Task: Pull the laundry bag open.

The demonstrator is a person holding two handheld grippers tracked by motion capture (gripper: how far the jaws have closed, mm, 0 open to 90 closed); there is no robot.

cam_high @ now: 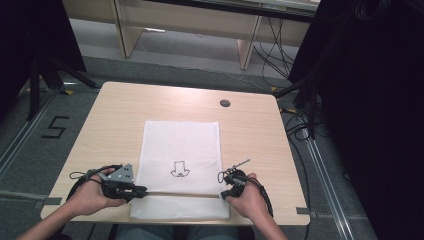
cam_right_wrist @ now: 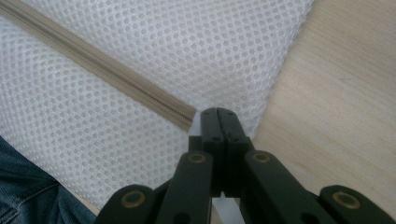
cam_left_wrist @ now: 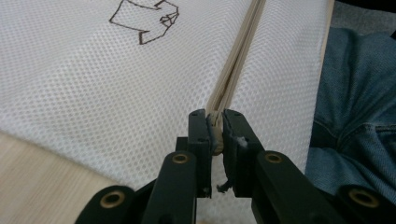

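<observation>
A light wooden table [cam_high: 125, 115] carries a white mesh fabric bag [cam_high: 182, 145] with a small dark line drawing, lying from mid-table to the near edge. A beige zipper [cam_high: 180, 194] crosses the bag close to that edge. At the zipper's left end, the left gripper [cam_left_wrist: 215, 128] pinches the beige zipper pull. At the right end, the right gripper [cam_right_wrist: 218, 122] has its jaws pressed together on the mesh.

High view: overhead, facing forward-down, far. Gripper views: close, along jaws. All share mesh bag [cam_high: 182, 165] zipper [cam_high: 180, 194].
</observation>
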